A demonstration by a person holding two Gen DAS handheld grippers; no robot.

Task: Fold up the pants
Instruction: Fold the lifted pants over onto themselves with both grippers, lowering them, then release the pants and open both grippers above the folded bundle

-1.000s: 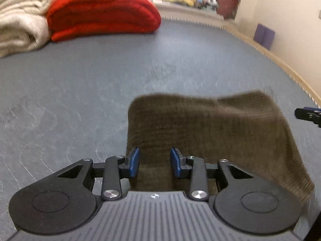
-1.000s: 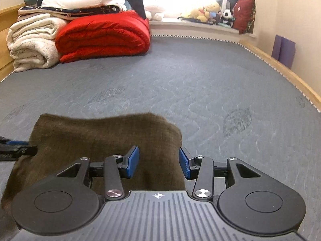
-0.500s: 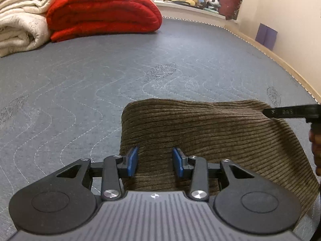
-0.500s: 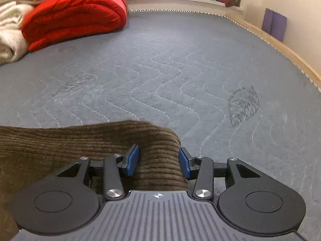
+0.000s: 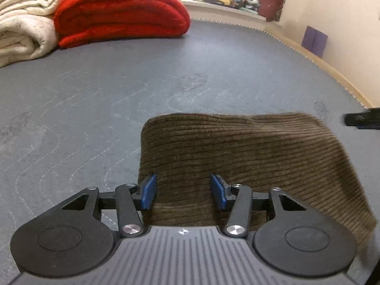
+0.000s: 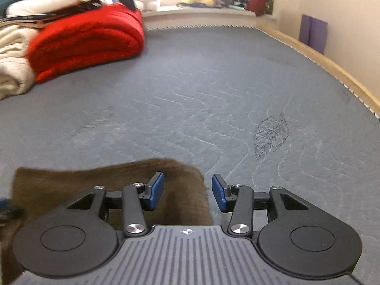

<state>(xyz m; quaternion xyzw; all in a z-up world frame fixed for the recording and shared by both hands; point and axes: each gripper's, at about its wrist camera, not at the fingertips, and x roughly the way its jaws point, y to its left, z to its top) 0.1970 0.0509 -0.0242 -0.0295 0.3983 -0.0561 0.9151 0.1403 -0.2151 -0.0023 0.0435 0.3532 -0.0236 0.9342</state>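
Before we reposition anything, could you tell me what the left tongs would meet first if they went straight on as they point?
The left tongs, now opening, would probably meet the brown corduroy pants lying between them.

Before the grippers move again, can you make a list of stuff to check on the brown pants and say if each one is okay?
1. Left gripper letting go of the brown corduroy pants: ok, its jaws are opening, cloth between them, pads clear of it.
2. Right gripper free: ok, pads apart, the pants' edge lies between them.
3. Pants folded flat on the grey mattress: ok, a tidy rectangle.
4. Near edge of the fold: cannot tell, hidden behind the grippers.
5. Room beyond the pants: ok, the red blanket lies far back.
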